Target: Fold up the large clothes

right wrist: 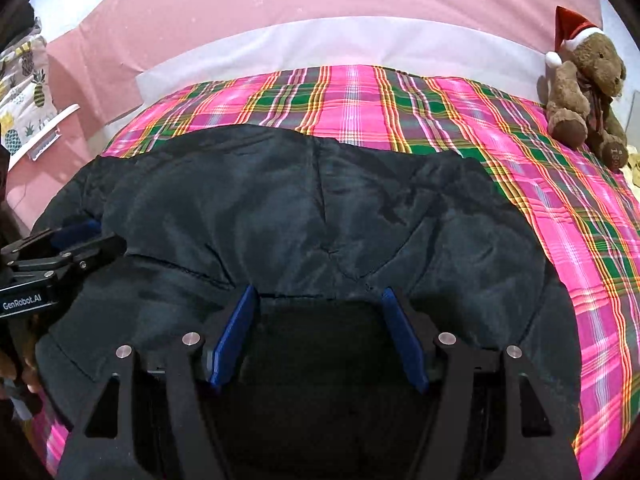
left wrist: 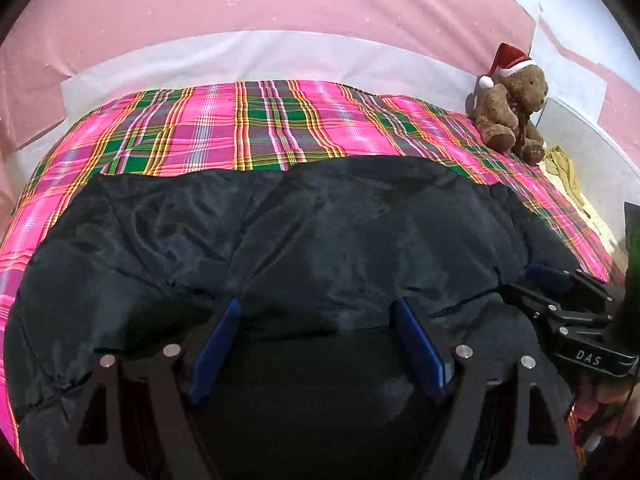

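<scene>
Dark crinkly padded garment on plaid bedspread, left gripper and right gripper fingers spread

A dark jacket lies spread over the plaid blanket. The left gripper sits low on it, blue fingers wide apart. A teddy bear sits at the blanket's far right corner.

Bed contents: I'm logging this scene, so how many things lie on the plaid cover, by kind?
Dark garment: 1
Teddy bear in a Santa hat: 1
Yellow cloth at the bed's edge: 1
Total: 3, on the plaid cover. Both open grippers, left and right, hover at the garment's near edge.
</scene>
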Available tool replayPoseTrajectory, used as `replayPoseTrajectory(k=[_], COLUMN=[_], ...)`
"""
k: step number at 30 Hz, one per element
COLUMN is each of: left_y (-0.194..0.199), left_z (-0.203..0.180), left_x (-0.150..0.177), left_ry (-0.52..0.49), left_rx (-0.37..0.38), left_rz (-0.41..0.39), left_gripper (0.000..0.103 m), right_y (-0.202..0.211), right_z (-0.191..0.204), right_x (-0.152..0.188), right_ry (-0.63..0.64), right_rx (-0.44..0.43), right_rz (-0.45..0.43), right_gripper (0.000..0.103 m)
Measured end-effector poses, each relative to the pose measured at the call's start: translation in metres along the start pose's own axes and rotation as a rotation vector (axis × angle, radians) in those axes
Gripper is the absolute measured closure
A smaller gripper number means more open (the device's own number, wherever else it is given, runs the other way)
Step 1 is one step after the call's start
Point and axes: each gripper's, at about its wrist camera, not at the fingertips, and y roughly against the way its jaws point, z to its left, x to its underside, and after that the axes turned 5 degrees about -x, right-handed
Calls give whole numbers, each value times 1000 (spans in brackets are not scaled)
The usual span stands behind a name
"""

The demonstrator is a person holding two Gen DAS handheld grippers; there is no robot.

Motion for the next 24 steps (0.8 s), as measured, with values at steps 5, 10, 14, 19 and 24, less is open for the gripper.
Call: replayPoseTrajectory(k=[5, 10, 14, 19, 24], left_y=[-5, -4, 15, 46, 19], left_z=[0, 0, 10, 53, 87], left_x=[1, -1, -12, -21, -13], left_ry=[1, 2, 18, 20, 71], left_rx=[-4, -2, 56, -3, -51], left_rz=[-5, 3, 29, -55, -2], left_gripper=[21, 22, 24, 24, 24], right_y=[-6, -4, 17, 57, 24], right_z=[-2, 3, -4, -31, -74], right_x=[2, 0, -10, -16, 1], right_ry=[0, -2, -50, -84, -145], right_rx=[-1, 22, -13, 44, 135], right_rz=[-3, 0, -1, -91, 22], right_gripper=[38, 38, 38, 38, 38])
